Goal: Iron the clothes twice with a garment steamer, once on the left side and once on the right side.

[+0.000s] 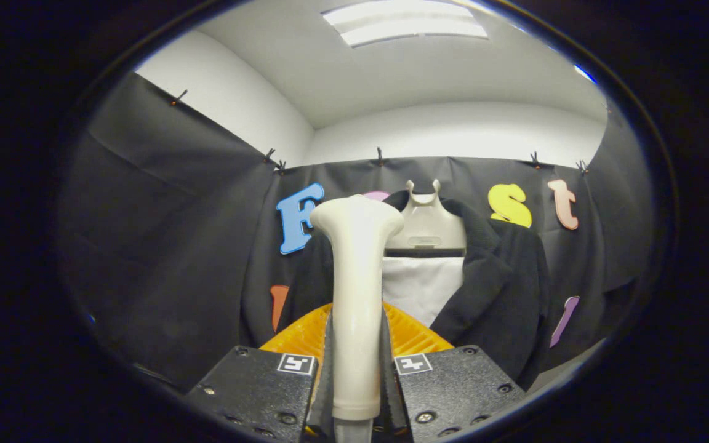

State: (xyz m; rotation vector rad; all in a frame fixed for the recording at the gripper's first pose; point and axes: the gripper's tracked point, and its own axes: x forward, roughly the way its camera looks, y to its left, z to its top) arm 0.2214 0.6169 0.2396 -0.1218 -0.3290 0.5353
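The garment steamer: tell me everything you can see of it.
The garment steamer is a cream, smooth, plastic-looking wand with a long, slim handle that widens into a flared head at the top. It stands upright between the gripper fingers, which press on the handle from both sides. A grey part leaves its lower end. Its head stands in front of the dark jacket on the hanger stand; whether they touch cannot be told.

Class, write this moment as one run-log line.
gripper: shut on steamer | steamer: upright, facing jacket | jacket: hanging beyond the steamer | contact: cannot tell
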